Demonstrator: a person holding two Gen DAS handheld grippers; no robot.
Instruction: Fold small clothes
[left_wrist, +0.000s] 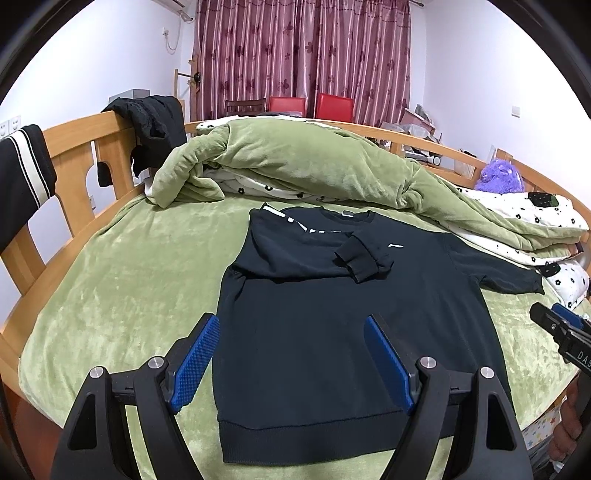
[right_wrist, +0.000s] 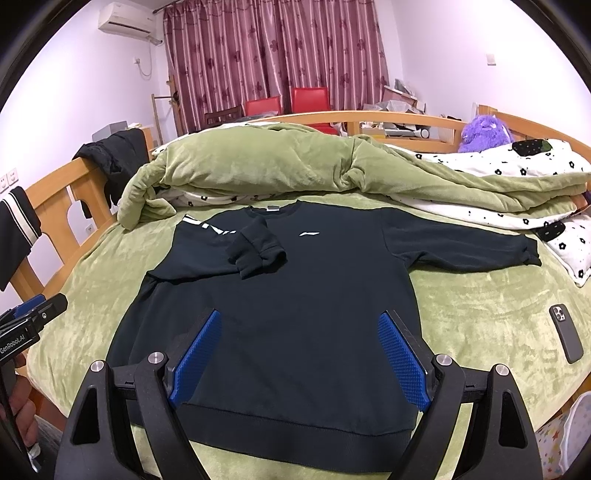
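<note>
Your left gripper (left_wrist: 291, 363) is wide apart, blue pads (left_wrist: 195, 363) clamped on nothing, hovering over the lower left part of the black sweatshirt (left_wrist: 332, 332), near its hem. Your right gripper (right_wrist: 303, 360) is spread the same way, nothing between the pads (right_wrist: 404, 360), over the lower middle of the same sweatshirt. Whether either touches the cloth, can't tell.

The sweatshirt lies flat, front up, on the green bed cover (right_wrist: 480, 295), collar away from you, hem toward you. One sleeve (right_wrist: 255, 251) is folded in across the chest, cuff ending beside the small white logo (right_wrist: 309, 233). The other sleeve (right_wrist: 461, 247) lies stretched out to the right, cuff near the flowered white bedding (right_wrist: 535, 166).

A green quilt (right_wrist: 258, 162) is bunched up just past the collar. A phone (right_wrist: 565, 332) lies face down on the cover, well to the right of the sweatshirt. Dark clothes (left_wrist: 151, 125) hang over the wooden bed rail (left_wrist: 74, 147) on the left. A purple plush toy (right_wrist: 484, 133) sits at the far right.
</note>
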